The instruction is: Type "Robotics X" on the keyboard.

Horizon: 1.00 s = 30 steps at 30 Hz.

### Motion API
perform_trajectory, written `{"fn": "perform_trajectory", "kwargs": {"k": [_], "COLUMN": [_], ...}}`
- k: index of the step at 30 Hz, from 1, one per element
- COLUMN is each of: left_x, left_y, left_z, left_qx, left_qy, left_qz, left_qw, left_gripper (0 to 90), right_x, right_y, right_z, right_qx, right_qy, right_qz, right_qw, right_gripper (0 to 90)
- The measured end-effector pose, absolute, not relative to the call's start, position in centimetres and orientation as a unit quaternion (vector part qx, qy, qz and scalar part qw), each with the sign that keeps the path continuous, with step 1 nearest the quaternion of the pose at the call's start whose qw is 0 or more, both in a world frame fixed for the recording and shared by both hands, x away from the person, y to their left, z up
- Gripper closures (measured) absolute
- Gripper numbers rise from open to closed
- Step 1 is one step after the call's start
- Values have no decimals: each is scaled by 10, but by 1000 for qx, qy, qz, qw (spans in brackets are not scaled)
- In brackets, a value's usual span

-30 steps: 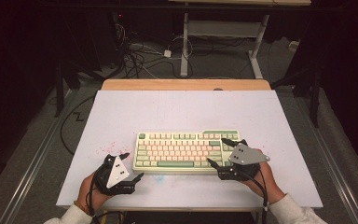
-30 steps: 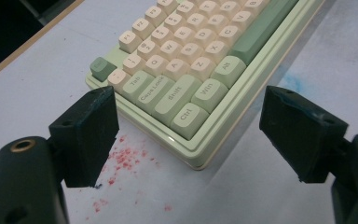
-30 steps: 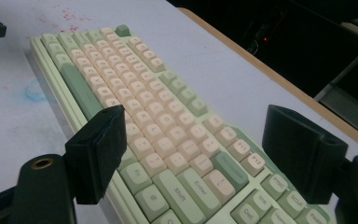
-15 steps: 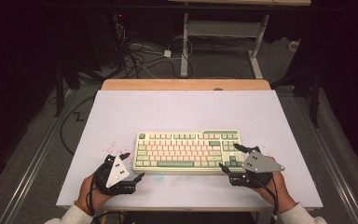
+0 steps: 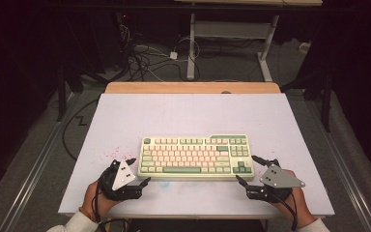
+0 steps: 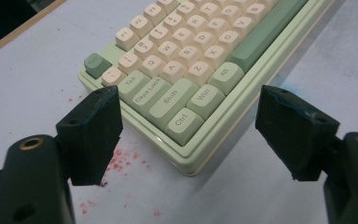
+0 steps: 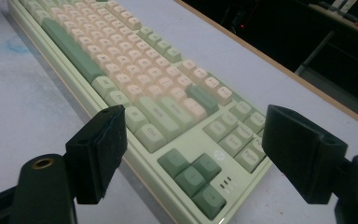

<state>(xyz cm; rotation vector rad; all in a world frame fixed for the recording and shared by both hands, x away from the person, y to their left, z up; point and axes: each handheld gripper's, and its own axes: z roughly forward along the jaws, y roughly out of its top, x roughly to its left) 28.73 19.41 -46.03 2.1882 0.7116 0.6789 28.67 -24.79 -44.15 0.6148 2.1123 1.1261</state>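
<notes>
Flanking the keyboard (image 5: 196,155): two gaping tongs, unclamped.

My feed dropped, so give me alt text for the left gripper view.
A green and cream keyboard lies on a white table, its near corner with the Ctrl key between the left claw's two open black jaws, which do not touch it. Red specks mark the table beside that corner.

Keyboard (image 5: 196,155): pale green case, cream and green keycaps; lies flat, keys up; near front edge of white table (image 5: 188,113).
</notes>
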Motion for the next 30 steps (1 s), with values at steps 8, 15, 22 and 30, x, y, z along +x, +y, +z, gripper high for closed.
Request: {"fn": "perform_trajectory", "kwargs": {"k": [8,15,22,30], "left_x": [287,288,294,306], "left_y": [192,189,185,170], "left_z": [-459,-458,-452,-441], "left_qx": [852,862,869,877], "left_qy": [269,257,260,252], "left_qz": [261,247,224,223], "left_qw": [365,360,356,343], "left_gripper": [365,650,854,876], "right_x": [282,280,281,282], "right_y": [-250,-252,-252,-251], "right_z": [-447,-448,-448,-450], "right_qx": [236,237,236,236], "right_qy": [812,813,813,817], "right_qz": [424,423,423,417], "right_qw": [325,323,323,322], "right_gripper": [230,230,232,234]}}
